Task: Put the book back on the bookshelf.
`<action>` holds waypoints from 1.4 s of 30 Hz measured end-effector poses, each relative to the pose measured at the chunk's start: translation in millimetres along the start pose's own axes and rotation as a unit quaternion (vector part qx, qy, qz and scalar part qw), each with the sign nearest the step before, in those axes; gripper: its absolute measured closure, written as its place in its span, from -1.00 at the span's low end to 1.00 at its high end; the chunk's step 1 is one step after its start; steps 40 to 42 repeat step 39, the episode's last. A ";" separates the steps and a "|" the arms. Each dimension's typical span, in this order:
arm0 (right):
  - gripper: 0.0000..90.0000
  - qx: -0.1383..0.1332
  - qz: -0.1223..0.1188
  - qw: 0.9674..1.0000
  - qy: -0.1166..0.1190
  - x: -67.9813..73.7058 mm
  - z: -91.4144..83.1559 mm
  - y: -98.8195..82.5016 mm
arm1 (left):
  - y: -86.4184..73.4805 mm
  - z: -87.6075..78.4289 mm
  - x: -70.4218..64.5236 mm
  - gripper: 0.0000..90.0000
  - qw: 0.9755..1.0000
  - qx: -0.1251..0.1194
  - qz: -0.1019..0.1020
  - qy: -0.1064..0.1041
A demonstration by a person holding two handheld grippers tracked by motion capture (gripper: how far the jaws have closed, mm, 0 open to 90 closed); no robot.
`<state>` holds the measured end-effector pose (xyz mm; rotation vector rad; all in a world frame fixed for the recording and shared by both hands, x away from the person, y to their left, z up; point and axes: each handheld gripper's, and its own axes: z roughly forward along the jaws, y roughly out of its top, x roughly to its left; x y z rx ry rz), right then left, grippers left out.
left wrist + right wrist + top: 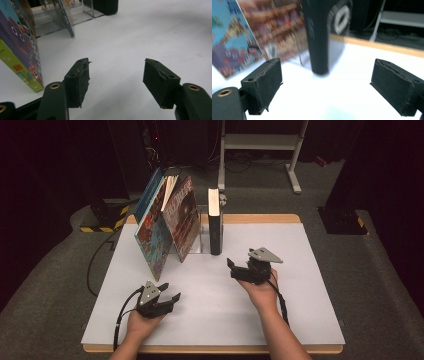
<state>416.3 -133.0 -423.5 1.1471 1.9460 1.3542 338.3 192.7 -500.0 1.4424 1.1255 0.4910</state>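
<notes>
High view: right gripper (239, 268) nears the upright black book (215, 222) on the tabletop (300, 285); left gripper (169, 292) waits below the leaning picture books (167, 222).
Left gripper view: jaws about half open, empty; clear holder (50, 23) ahead.
Right gripper view: jaws wide, empty, black book just ahead.
Risk: a bump could topple the book onto its leaning neighbours.

The high view is dim with dark edges; the white bench (210, 295) glares, and the books (262, 32) blur in the right gripper view.
</notes>
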 end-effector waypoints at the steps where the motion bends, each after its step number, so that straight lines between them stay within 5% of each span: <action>1: -0.79 0.002 -0.001 1.000 0.000 -4.2 -5.3 -4.5 | 0.9 1.0 1.4 -0.18 1.000 0.004 -0.009 0.004; 5: -0.77 0.018 0.002 1.000 -0.014 -29.4 -35.4 -29.0 | 3.0 1.8 8.8 -0.18 0.998 0.050 -0.023 0.026; 9: -0.77 0.059 0.002 0.997 -0.043 -61.0 -60.2 -57.0 | 1.6 -8.9 26.5 -0.34 0.992 0.091 0.013 0.083; 11: -0.77 0.095 0.014 0.994 -0.050 -75.2 -67.5 -71.0 | 1.6 -20.3 40.4 -0.35 0.989 0.096 0.029 0.112; 16: -0.76 0.168 0.028 0.983 -0.071 -95.2 -79.3 -100.9 | 5.0 -49.5 78.5 -0.48 0.985 0.083 0.027 0.146; 17: -0.67 0.163 0.039 0.982 -0.089 -96.8 -80.6 -100.5 | 6.6 -52.0 84.8 -0.55 0.985 0.080 0.005 0.151; 18: -0.64 0.157 0.046 0.980 -0.114 -96.4 -81.7 -100.4 | 9.7 -50.4 93.0 -0.61 0.982 0.094 -0.030 0.163; 19: -0.69 0.167 0.053 0.979 -0.106 -98.0 -79.9 -100.8 | 11.6 -50.1 96.4 -0.66 0.983 0.087 -0.063 0.152; 21: -0.78 0.187 0.058 0.977 -0.079 -101.0 -75.8 -100.0 | 12.7 -52.1 98.7 -0.67 0.983 0.072 -0.086 0.144; 23: -0.67 0.188 0.043 0.977 -0.094 -97.7 -75.0 -100.9 | 13.1 -55.4 98.8 -0.64 0.983 0.081 -0.073 0.148; 24: -0.37 0.186 0.032 0.976 -0.112 -94.8 -75.1 -101.0 | 11.3 -56.5 95.2 -0.52 0.983 0.057 -0.038 0.171; 25: -0.07 0.159 0.009 0.976 -0.149 -87.0 -79.7 -101.7 | 10.8 -56.6 92.8 -0.41 0.985 0.051 -0.029 0.162; 26: -0.24 0.141 -0.009 0.980 -0.141 -83.8 -82.9 -101.9 | 10.5 -56.2 91.9 -0.49 0.985 0.054 -0.026 0.163; 28: -0.46 0.151 -0.004 0.979 -0.140 -84.4 -81.0 -102.3 | 10.0 -56.6 93.2 -0.62 0.984 0.053 -0.032 0.170; 31: -0.45 0.140 -0.004 0.980 -0.139 -84.5 -83.0 -102.5 | 10.9 -58.7 93.4 -0.62 0.984 0.038 -0.041 0.169; 42: -0.58 0.161 -0.006 0.979 -0.128 -84.9 -79.0 -102.8 | 9.9 -59.6 92.1 -0.62 0.985 0.034 -0.033 0.167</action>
